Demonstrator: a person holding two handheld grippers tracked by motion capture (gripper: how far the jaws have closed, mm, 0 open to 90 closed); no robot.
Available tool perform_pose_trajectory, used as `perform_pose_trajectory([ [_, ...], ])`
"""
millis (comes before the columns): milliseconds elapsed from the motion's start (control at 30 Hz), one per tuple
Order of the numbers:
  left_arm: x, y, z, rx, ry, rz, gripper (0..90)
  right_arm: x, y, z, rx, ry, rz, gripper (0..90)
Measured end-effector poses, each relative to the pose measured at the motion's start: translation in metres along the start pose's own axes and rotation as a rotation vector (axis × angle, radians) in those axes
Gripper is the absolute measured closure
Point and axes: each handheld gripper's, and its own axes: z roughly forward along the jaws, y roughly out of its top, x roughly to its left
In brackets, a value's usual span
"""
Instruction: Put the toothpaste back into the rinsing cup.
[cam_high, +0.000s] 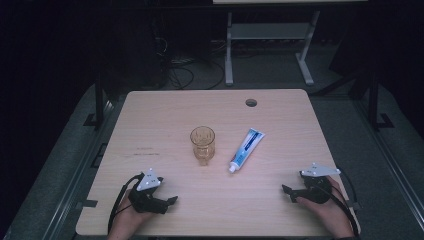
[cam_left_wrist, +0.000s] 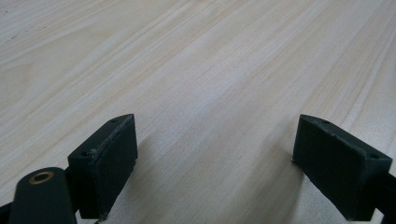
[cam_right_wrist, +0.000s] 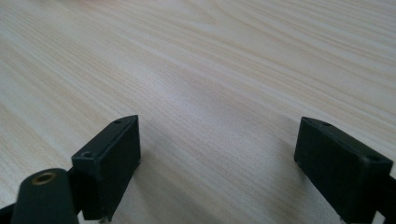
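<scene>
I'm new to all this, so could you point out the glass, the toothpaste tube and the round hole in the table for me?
glass (cam_high: 202, 145), high view, on its amber side wall.
toothpaste tube (cam_high: 248, 147), high view, on the middle of its blue and white body.
round hole (cam_high: 251, 103), high view, on the dark opening near the table's far edge.

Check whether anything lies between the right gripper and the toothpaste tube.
Nothing visible does. The right gripper rests open near the table's near right edge, and the toothpaste tube lies farther in, to its left, with bare wood between them. The amber glass stands beyond the tube, off that line.
</scene>
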Motion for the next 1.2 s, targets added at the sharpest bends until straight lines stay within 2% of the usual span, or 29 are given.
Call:
perform_pose_trajectory([
  [100, 0.000, 0.000, 0.000, 0.000, 0.000, 0.000, 13.2, 0.000, 0.000, 0.000, 0.000, 0.002, 0.000, 15.3],
  [167, 0.000, 0.000, 0.000, -0.001, 0.000, -0.002, 13.2, -0.001, 0.000, -0.001, -0.010, 0.009, -0.008, 23.8],
  [367, 0.000, 0.000, 0.000, 0.000, 0.000, 0.000, 13.2, -0.003, 0.001, -0.003, -0.013, 0.008, -0.013, 34.7],
  [433, 0.000, 0.000, 0.000, -0.001, 0.000, 0.000, 13.2, -0.002, 0.002, -0.005, 0.000, 0.016, -0.015, 43.7],
  [467, 0.000, 0.000, 0.000, -0.001, 0.000, 0.000, 13.2, -0.002, 0.002, -0.005, 0.000, 0.016, -0.015, 43.7],
  [567, 0.000, 0.000, 0.000, -0.001, 0.000, 0.000, 13.2, -0.001, 0.002, -0.009, -0.004, 0.020, -0.014, 56.3],
  [600, 0.000, 0.000, 0.000, -0.001, 0.000, 0.000, 13.2, -0.001, 0.002, -0.009, -0.004, 0.020, -0.014, 56.3],
  [633, 0.000, 0.000, 0.000, 0.000, 0.000, 0.000, 13.2, -0.001, 0.002, -0.011, -0.012, 0.022, -0.012, 63.2],
  [667, 0.000, 0.000, 0.000, 0.000, 0.000, 0.000, 13.2, -0.001, 0.002, -0.011, -0.012, 0.022, -0.012, 63.2],
  [700, 0.000, 0.000, 0.000, 0.000, 0.000, 0.000, 13.2, -0.002, 0.004, -0.014, -0.022, 0.030, -0.007, 70.9],
  [767, 0.000, 0.000, 0.000, 0.000, 0.000, 0.000, 13.2, -0.002, 0.005, -0.015, -0.025, 0.036, -0.006, 73.4],
  [800, 0.000, 0.000, 0.000, -0.002, -0.002, -0.001, 13.2, -0.003, 0.006, -0.017, -0.030, 0.050, 0.005, 81.0],
  [833, 0.000, 0.000, 0.000, -0.002, -0.002, -0.001, 13.2, -0.003, 0.006, -0.017, -0.030, 0.050, 0.005, 81.0],
  [933, 0.000, 0.000, 0.000, -0.001, -0.003, 0.000, 13.1, -0.004, 0.008, -0.018, -0.031, 0.072, 0.016, 89.3],
  [1200, 0.000, 0.000, 0.000, -0.002, -0.004, 0.001, 13.1, -0.001, 0.020, -0.016, -0.024, 0.096, 0.008, 90.0],
])
